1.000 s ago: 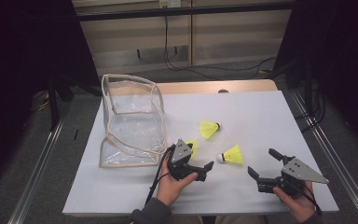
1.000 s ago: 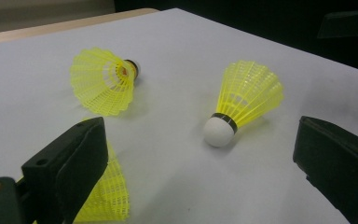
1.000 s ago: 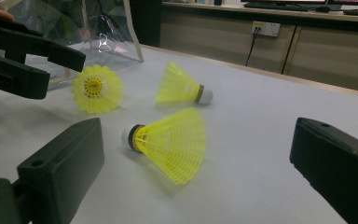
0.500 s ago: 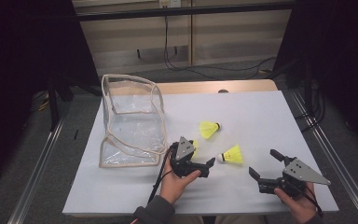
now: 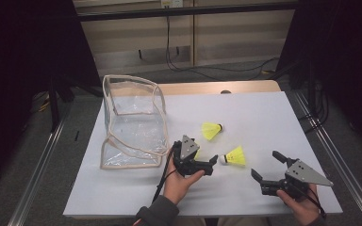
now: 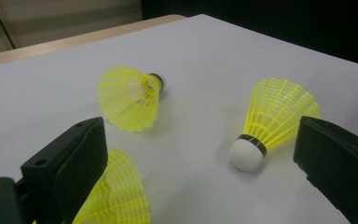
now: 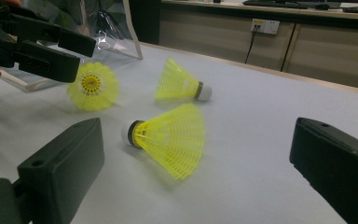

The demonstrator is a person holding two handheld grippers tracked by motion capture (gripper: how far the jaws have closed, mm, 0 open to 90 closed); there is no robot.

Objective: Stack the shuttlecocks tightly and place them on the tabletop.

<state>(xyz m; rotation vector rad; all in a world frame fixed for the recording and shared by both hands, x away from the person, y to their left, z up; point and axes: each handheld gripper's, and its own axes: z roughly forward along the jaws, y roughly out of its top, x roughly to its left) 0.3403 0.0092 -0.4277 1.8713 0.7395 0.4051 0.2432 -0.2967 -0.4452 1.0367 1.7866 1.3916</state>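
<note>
The left tool [image 5: 202,162] hangs with jaws spread, low over the counter [image 5: 264,117], reaching for the near shuttlecock [image 5: 234,156] just beyond its tips; a second shuttlecock [image 6: 116,198] lies by its left jaw. The step looks like the approach before a grasp: next, advance and close on the skirt. The near shuttlecock lies on its side, its long axis running cork-toward-tool, skirt away. The right tool [image 5: 268,172] waits nearby, spread and empty.
</note>
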